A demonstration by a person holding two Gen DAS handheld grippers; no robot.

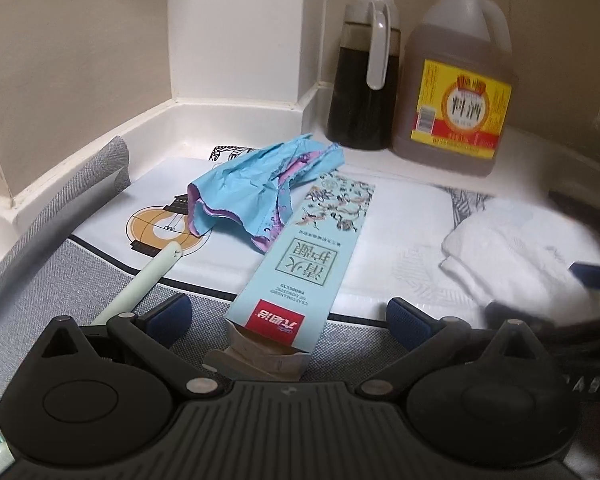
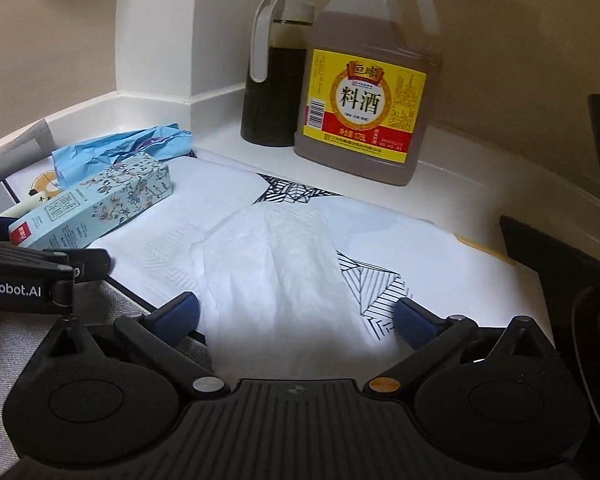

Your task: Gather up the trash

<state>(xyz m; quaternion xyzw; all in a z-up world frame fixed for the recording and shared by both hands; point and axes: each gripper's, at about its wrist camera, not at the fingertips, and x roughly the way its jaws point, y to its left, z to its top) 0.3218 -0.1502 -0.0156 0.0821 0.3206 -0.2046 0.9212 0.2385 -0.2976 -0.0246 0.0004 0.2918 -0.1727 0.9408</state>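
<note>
— Left gripper (image 1: 288, 316) splayed wide over long pale-blue floral carton (image 1: 300, 256), near end hidden?
— Yes. Right gripper (image 2: 298, 312) gaped around crumpled white tissue (image 2: 268, 264), lower edge cut off.

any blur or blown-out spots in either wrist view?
Left wrist: motion smear at the right edge, over the crumpled white tissue; the floral light-blue carton is sharp. Right wrist: sharp, tissue near-overexposed, texture washed out. Both bend the edges.
</note>
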